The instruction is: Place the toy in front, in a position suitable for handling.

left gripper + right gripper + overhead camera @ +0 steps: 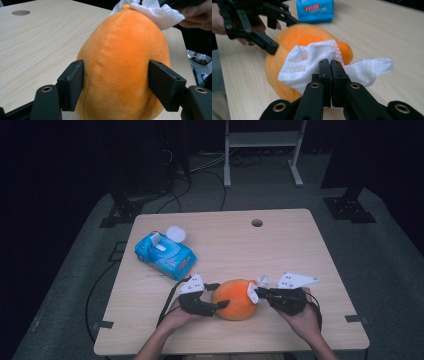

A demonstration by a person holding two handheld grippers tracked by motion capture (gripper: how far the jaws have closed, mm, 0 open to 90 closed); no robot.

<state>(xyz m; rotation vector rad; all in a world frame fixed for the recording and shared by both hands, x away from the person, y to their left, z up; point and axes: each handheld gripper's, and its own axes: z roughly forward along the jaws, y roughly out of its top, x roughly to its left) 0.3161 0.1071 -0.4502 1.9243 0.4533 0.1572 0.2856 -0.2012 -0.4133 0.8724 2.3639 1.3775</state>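
The left gripper (220, 296) was clamped on a plump orange plush toy (236, 299), while a crumpled white wipe (312, 63), pinched by the right gripper (329, 65), was pressed at its three o'clock end.

Bare tabletop (280, 250) right and ahead, blue wipes pack (165, 254) blocking far left

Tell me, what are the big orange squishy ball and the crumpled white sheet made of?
The big orange ball looks like plush fabric: a short fuzzy nap and a stitched seam running down it. The crumpled white sheet seems to be a thin paper or cloth wipe: dimpled texture, soft folds.
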